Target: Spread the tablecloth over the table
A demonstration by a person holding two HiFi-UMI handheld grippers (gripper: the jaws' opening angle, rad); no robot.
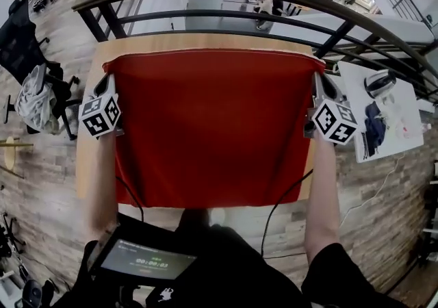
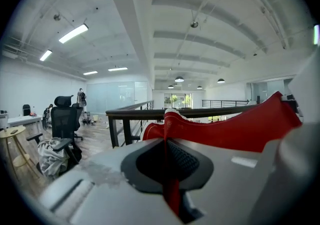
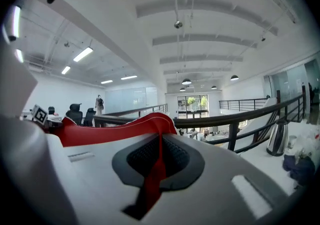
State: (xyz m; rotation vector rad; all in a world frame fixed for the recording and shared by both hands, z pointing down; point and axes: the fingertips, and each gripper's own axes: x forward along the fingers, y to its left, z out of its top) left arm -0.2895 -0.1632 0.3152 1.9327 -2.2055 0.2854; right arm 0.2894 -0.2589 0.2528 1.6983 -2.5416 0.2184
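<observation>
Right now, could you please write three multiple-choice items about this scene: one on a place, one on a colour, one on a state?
1. Where on the tablecloth do the left hand-held gripper and the right hand-held gripper hold?
A. both at the middle of its near edge
B. both on one corner
C. one at each far corner

2. What colour is the tablecloth?
A. blue
B. red
C. white

3. In what state are the right hand-held gripper's jaws?
A. shut on the tablecloth
B. wide open and empty
C. shut on a cup

Answers:
1. C, since the head view shows one gripper at each end of the far edge.
2. B, since all three views show red fabric.
3. A, since the right gripper view shows red cloth pinched between the closed jaws.
</observation>
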